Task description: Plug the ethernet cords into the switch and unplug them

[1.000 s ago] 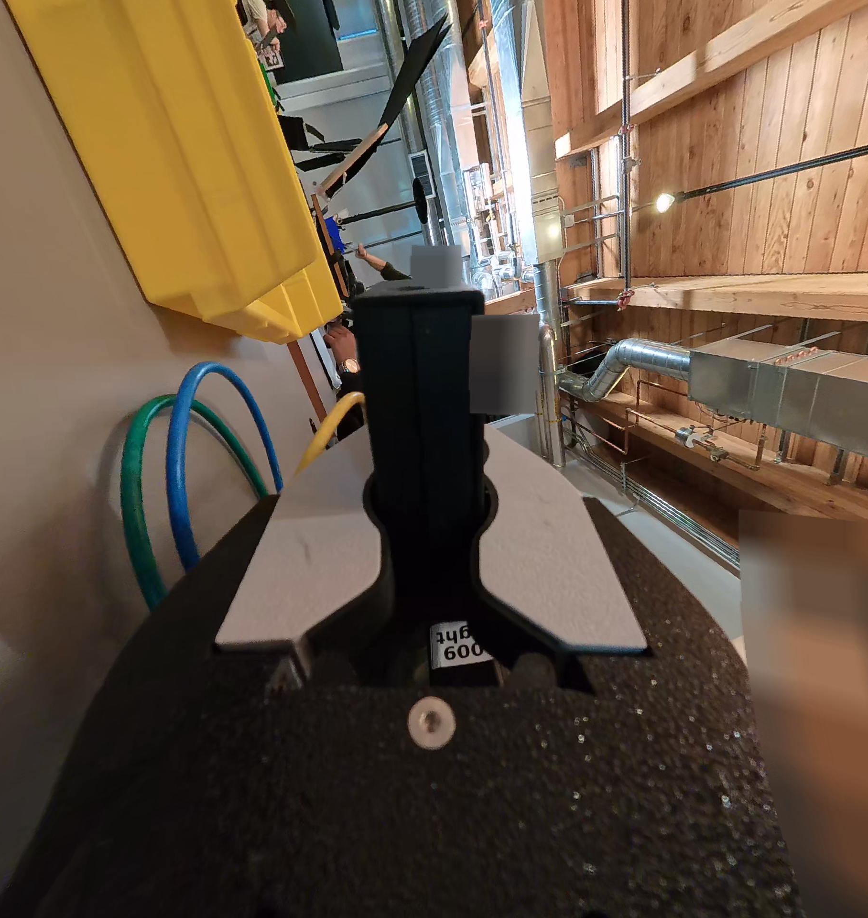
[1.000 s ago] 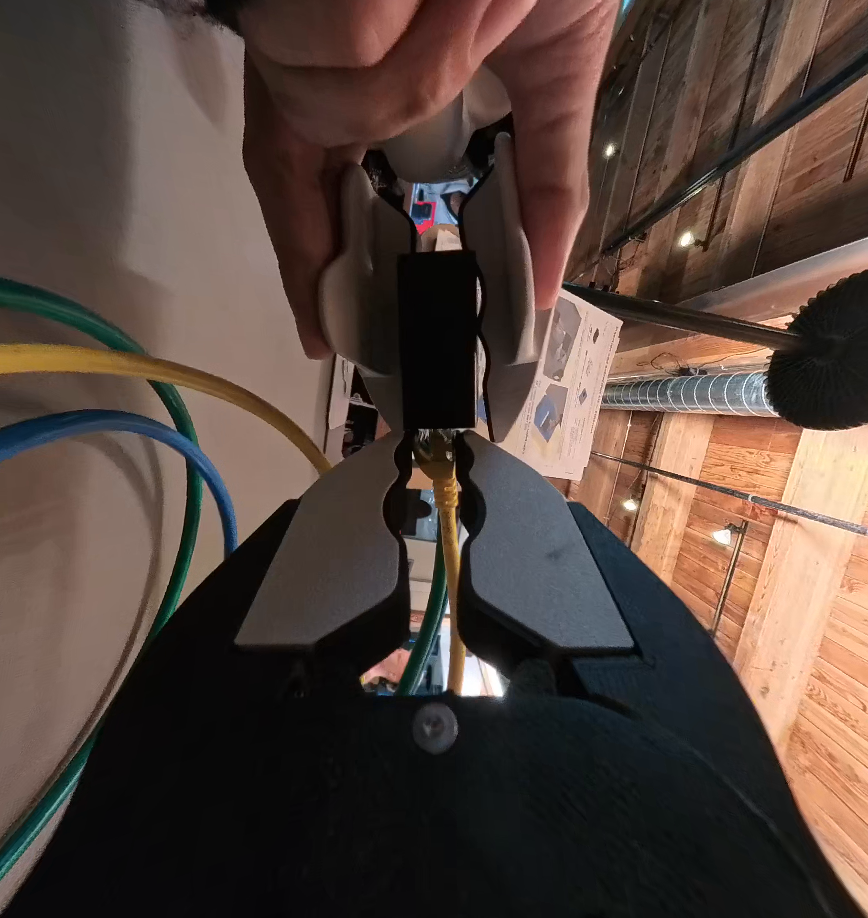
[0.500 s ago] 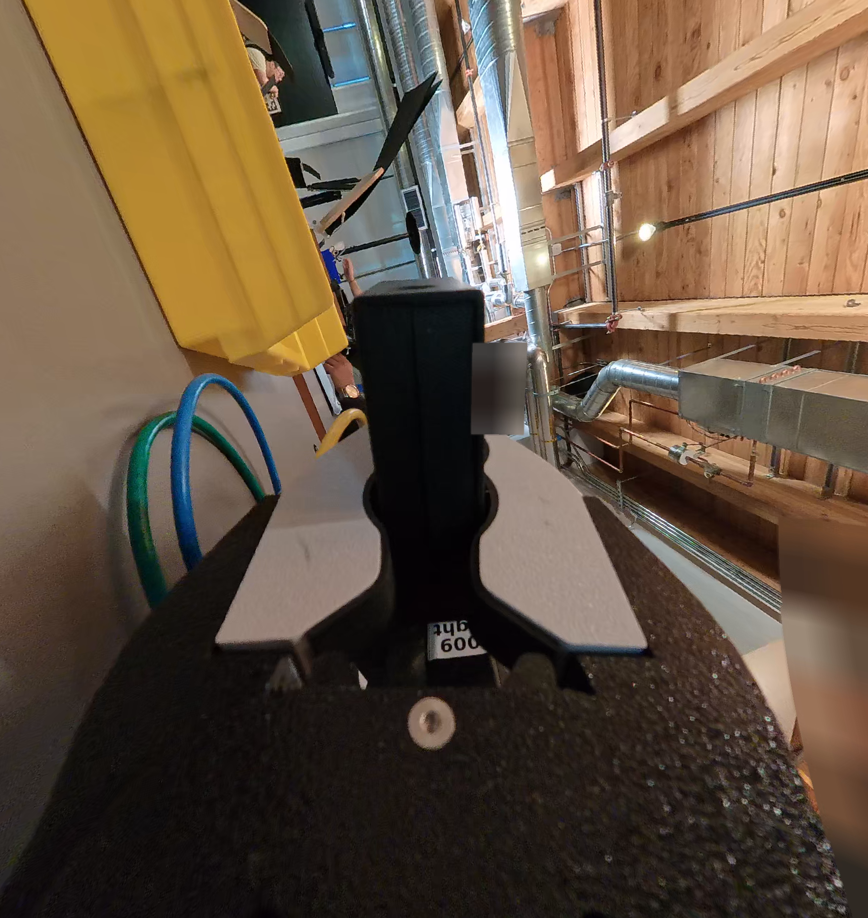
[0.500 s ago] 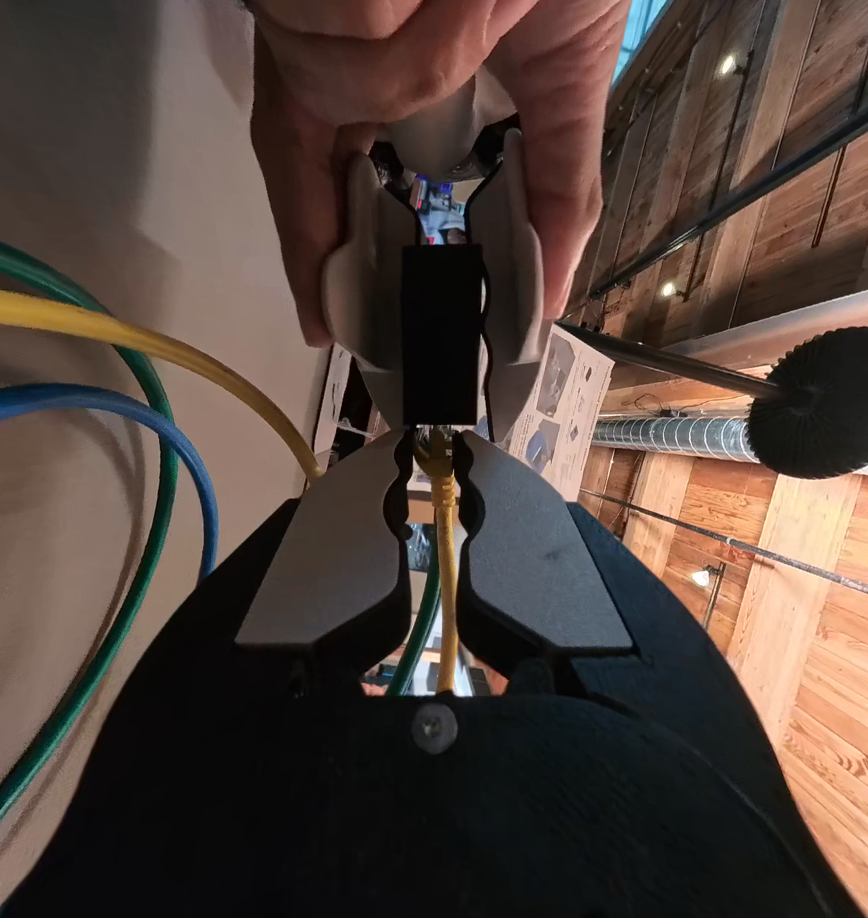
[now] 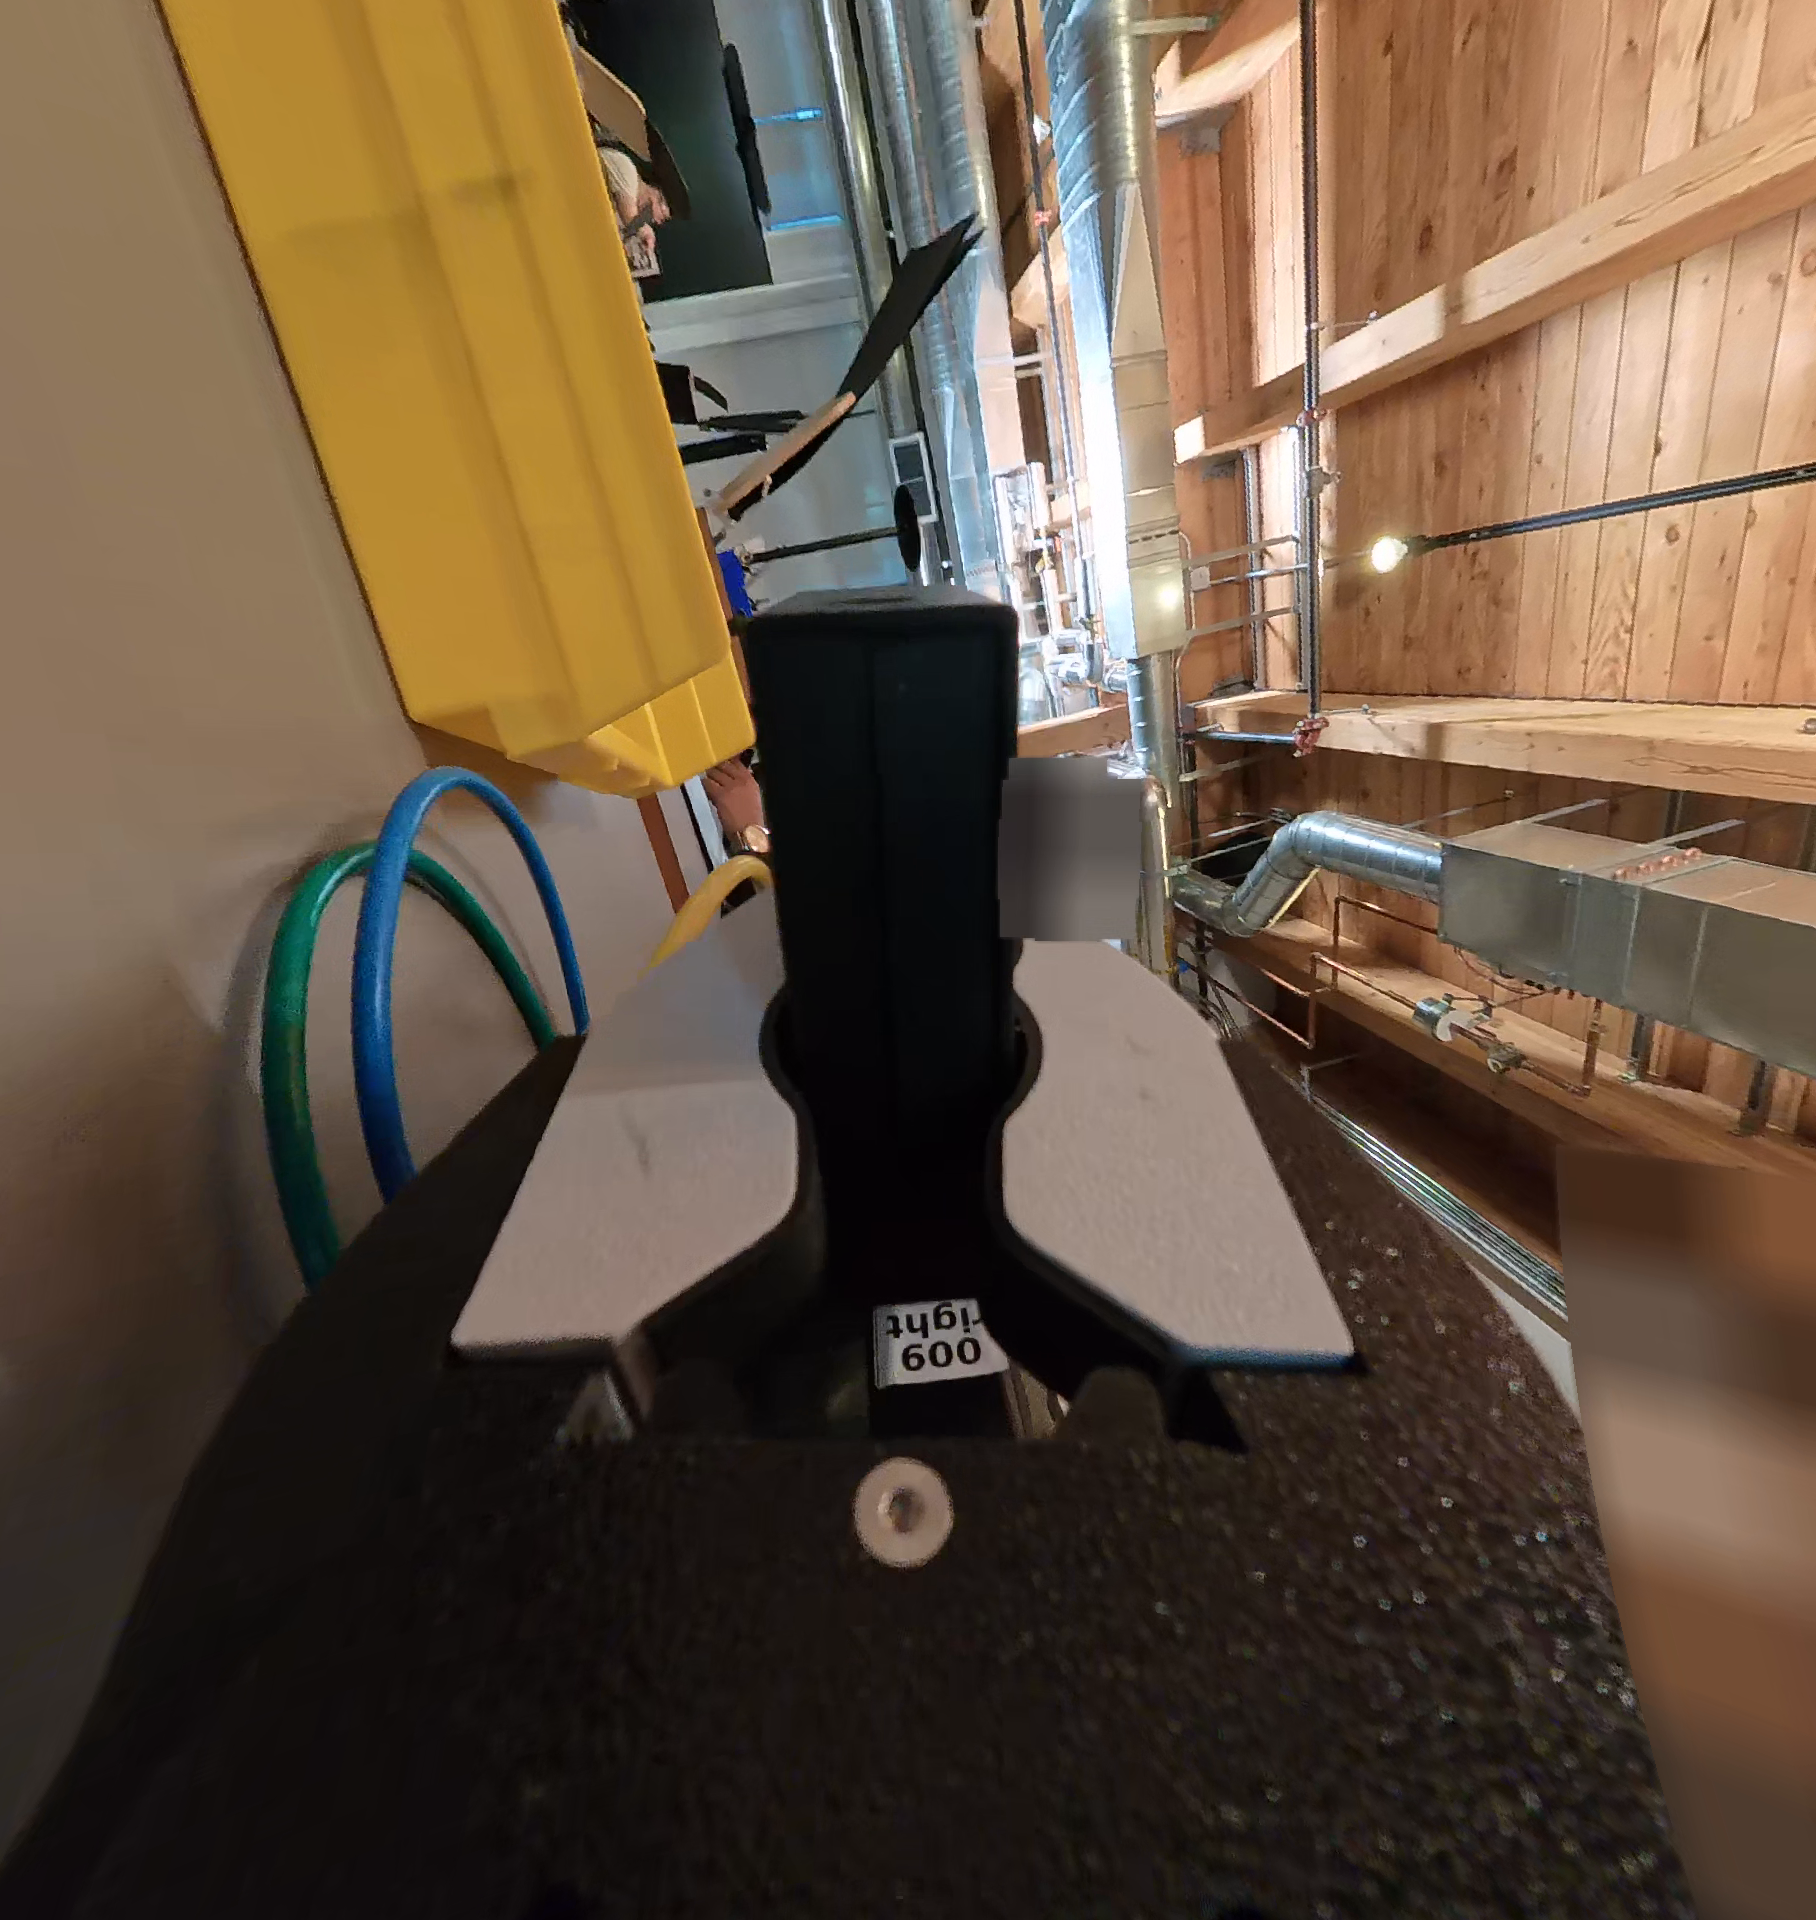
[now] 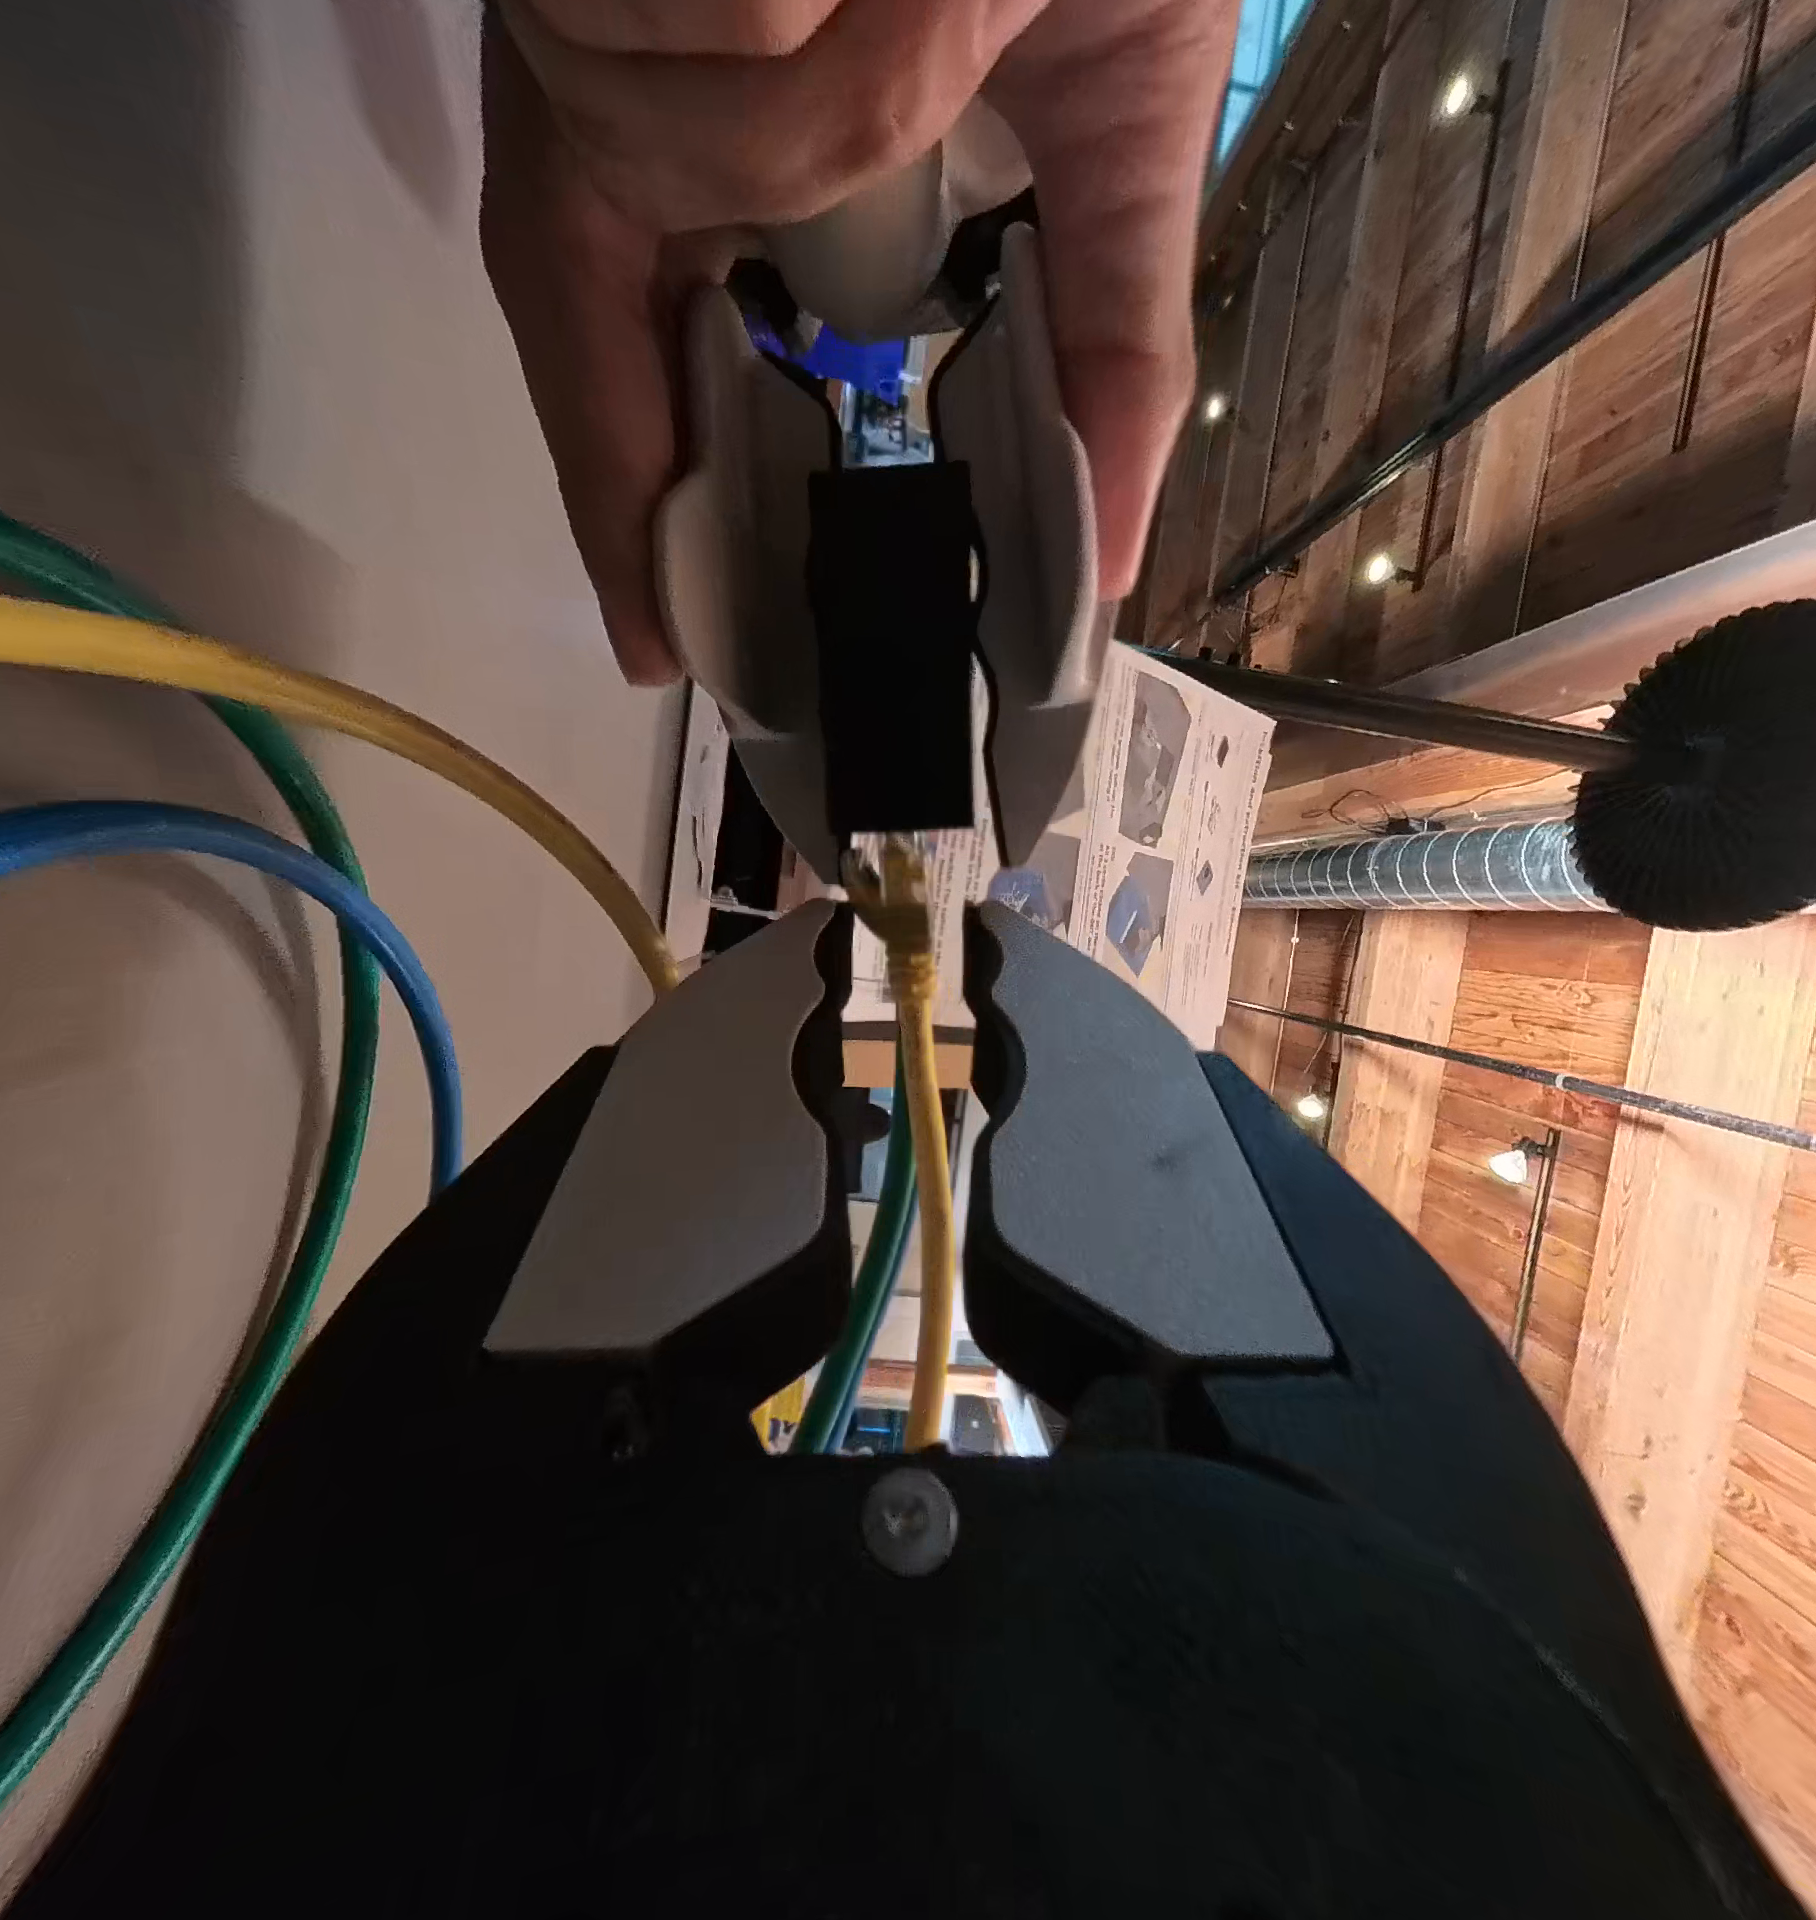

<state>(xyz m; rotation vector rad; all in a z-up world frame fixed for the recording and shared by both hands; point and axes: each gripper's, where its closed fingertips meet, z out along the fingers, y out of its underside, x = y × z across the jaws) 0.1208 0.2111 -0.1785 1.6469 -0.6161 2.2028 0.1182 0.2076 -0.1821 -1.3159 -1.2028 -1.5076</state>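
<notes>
Left gripper (image 5: 896, 997): jaws pressed against both sides of the black switch (image 5: 888, 883), which stands up between the grey pads (image 5: 655, 1174) and juts past their tips. From the right wrist camera the same gripper appears farther off as light grey fingers (image 6: 717, 644) clamped on the switch (image 6: 896, 665), with a person's hand (image 6: 831, 156) wrapped around it from above.

Right gripper (image 6: 902, 914): jaws spread a little, a clear gap on each side of the yellow cord (image 6: 930, 1195), which runs lengthwise between the fingers. Pads are not touching it. The cord's plug (image 6: 899, 883) sits just at the lower face of the switch, between the fingertips; whether it is fully seated I cannot tell.

The yellow cord loops out over the beige table (image 6: 208, 260). Blue cord (image 6: 260, 862) and green cord (image 6: 353, 1039) arc across the same surface beside it; the green one also passes behind the right gripper's fingers. In the left wrist camera, blue (image 5: 384, 935) and green (image 5: 286, 1039) loops lie on the table (image 5: 104, 623) near a yellow bin (image 5: 468, 364).
</notes>
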